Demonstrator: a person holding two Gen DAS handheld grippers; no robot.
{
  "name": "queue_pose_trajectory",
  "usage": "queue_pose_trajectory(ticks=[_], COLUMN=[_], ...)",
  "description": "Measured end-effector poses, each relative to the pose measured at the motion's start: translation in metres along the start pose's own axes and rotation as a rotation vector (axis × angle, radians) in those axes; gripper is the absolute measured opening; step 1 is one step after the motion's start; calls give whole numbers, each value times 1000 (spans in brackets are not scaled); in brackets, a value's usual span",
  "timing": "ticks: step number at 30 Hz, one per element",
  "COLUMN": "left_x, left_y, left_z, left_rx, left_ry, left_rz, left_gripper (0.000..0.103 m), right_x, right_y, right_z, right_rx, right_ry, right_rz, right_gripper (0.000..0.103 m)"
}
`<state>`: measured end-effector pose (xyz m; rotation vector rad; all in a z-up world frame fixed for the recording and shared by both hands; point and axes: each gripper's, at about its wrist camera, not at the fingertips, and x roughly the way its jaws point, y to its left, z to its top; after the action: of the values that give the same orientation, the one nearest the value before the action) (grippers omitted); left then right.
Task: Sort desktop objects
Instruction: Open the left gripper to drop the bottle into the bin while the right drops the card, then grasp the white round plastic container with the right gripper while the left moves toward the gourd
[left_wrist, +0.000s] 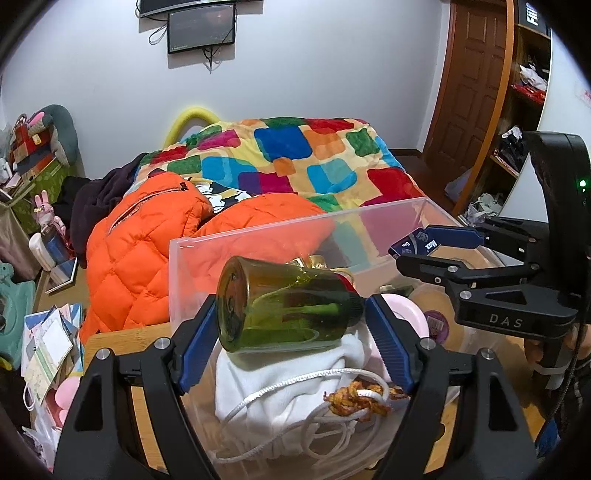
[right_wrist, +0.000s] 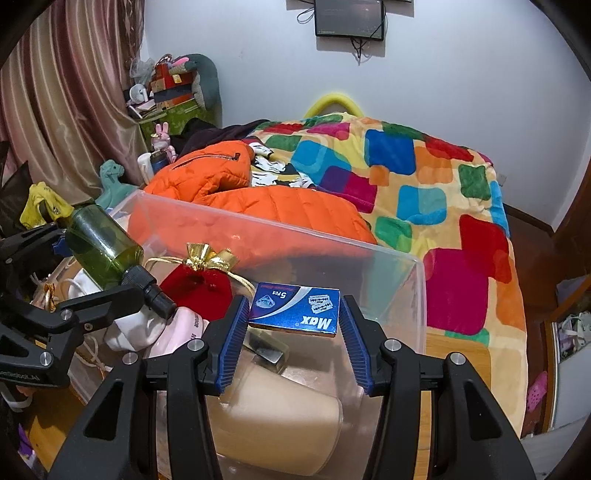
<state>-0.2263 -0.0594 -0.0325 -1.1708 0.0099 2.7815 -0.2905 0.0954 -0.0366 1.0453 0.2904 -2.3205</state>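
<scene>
holding a green bottle (left_wrist: 284, 302) and a blue box (right_wrist: 295, 308) above the clear bin (left_wrist: 258, 236), one in each gripper.

the left gripper (left_wrist: 291, 343) has its fingers (left_wrist: 197, 343) clamped on the green bottle, which lies on its side over the bin's near left part, base toward the bin's left wall, black cap toward its middle. under it in the bin lie a white drawstring bag (left_wrist: 280, 380) with an orange knotted cord (left_wrist: 360, 400). the right gripper (right_wrist: 293, 341) has its fingers (right_wrist: 231, 347) clamped on the sides of the flat blue box, held level over the bin's right part, above a beige tape roll (right_wrist: 280, 424). a red pouch with a gold bow (right_wrist: 201, 284) sits near the bin's middle, between the bottle and the box. the bin stands on a wooden surface (left_wrist: 110, 343), with a bed (left_wrist: 295, 155) behind it carrying an orange jacket (left_wrist: 147, 251).
</scene>
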Motion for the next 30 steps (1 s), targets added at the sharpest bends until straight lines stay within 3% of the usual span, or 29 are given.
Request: queue_pose_trajectory(ticks=[12, 16, 23, 30], left_x=[-3, -12, -36, -62], left_y=[-16, -11, -9, -14], left_z=[-8, -10, -9, -13], left_rx=[73, 51, 32, 37], left_ry=[9, 7, -25, -60], left_rz=[58, 47, 69, 101], left_gripper=[92, 93, 94, 97], right_x=[3, -2, -38, -74], right_y=[-4, -2, 4, 4], right_z=[0, 0, 0, -10], right_rx=[29, 40, 46, 58], right_ry=[35, 32, -59, -96], right_rz=[13, 1, -45, -64], right_gripper=[47, 56, 79, 81])
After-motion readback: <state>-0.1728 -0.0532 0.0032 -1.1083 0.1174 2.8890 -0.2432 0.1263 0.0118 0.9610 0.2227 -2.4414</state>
